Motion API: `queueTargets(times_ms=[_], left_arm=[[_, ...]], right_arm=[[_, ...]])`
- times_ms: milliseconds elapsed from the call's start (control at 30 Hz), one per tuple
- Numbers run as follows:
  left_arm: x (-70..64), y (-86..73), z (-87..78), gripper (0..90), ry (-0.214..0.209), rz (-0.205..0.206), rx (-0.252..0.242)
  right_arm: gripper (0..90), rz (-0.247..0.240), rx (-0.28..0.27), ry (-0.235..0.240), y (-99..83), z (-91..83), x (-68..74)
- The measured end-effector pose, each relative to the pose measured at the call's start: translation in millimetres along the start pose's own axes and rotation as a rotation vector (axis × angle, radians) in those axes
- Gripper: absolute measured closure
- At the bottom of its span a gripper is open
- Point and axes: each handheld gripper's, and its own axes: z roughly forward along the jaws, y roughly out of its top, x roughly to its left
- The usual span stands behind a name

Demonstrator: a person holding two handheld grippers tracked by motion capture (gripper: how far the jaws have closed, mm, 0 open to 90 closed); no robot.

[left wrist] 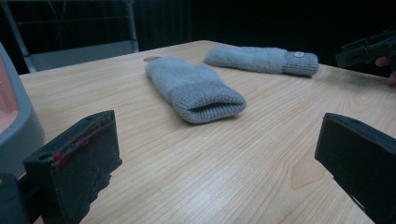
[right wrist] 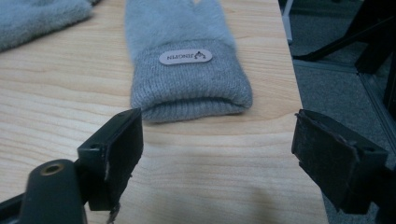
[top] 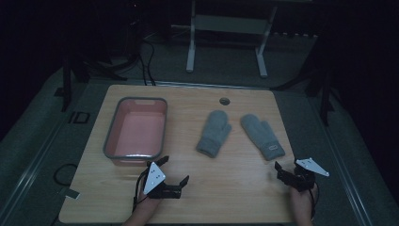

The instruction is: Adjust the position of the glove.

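A: What lies on the pale wooden table (top: 226,188)?

B: Two grey knitted mittens side by side at mid-table, cuffs toward the person: the left mitten (top: 214,133) and the right mitten (top: 262,136), which bears a small oval label. A grey-rimmed pink plastic tub (top: 136,129) stands empty to their left.

A: And the grippers?

B: The left gripper (top: 176,174) rests near the tub's front corner, jaws spread, holding nothing. The right gripper (top: 287,172) sits just short of the labelled cuff, jaws spread likewise, probably so that cuff can be pinched first.
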Motion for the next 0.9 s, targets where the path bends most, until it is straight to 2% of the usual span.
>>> queueTargets(times_ms=[67, 100, 267, 333, 367, 400, 433, 467, 533, 567, 600, 667, 800, 833, 867, 900], left_arm=[[0.4, 0.0, -0.2, 0.3, -0.001, -0.001, -0.001], [0.2, -0.1, -0.2, 0.3, -0.001, 0.0, -0.002], [0.7, 0.0, -0.1, 0.3, -0.004, -0.004, -0.001], [1.3, -0.1, -0.3, 0.3, -0.005, -0.01, -0.001], [1.8, -0.1, -0.3, 0.2, -0.007, -0.016, -0.002], [1.9, -0.1, -0.3, 0.3, -0.007, -0.016, -0.001], [1.9, -0.1, -0.2, 0.3, -0.009, -0.016, -0.001], [1.8, -0.1, -0.2, 0.3, -0.011, -0.016, 0.0], [1.6, 0.0, -0.3, 0.3, -0.011, -0.014, 0.0], [1.6, 0.0, -0.3, 0.3, -0.011, -0.013, 0.0], [1.5, -0.1, -0.3, 0.3, -0.01, -0.013, 0.0], [1.6, 0.0, -0.3, 0.3, -0.011, -0.014, 0.0], [1.4, 0.0, -0.3, 0.3, -0.011, -0.011, 0.001], [1.4, 0.0, -0.3, 0.3, -0.012, -0.011, 0.001], [1.5, 0.0, -0.3, 0.3, -0.012, -0.012, 0.0], [1.5, 0.0, -0.3, 0.3, -0.012, -0.013, 0.001]], right_arm=[[16.0, -0.001, -0.004, 0.002, 1.3, -1.2, -0.3], [16.0, -0.013, -0.009, -0.012, 6.9, -5.6, -0.8], [16.0, -0.016, -0.003, 0.009, 20.2, -9.7, -2.6], [15.9, -0.017, 0.002, 0.023, 24.3, -9.5, -2.9], [15.6, -0.029, -0.004, 0.061, 37.9, -9.5, -3.1], [15.6, -0.034, -0.008, 0.063, 41.2, -9.1, -3.1], [15.6, -0.034, -0.008, 0.063, 41.2, -9.1, -3.1], [15.6, -0.026, -0.008, 0.097, 50.5, -6.8, -3.0], [15.2, -0.021, -0.004, 0.108, 55.3, -5.0, -2.3], [14.7, -0.023, 0.006, 0.12, 64.9, -1.5, 0.8], [14.7, -0.023, 0.006, 0.12, 64.9, -1.5, 0.8], [14.2, -0.037, 0.011, 0.15, 74.3, 1.9, 5.0], [14.7, -0.078, 0.001, 0.175, 93.6, 6.9, 16.4], [14.8, -0.115, 0.003, 0.184, 103.7, 10.6, 23.2], [14.9, -0.129, 0.009, 0.192, 108.8, 12.8, 27.0], [14.9, -0.129, 0.009, 0.192, 108.8, 12.8, 27.0]])
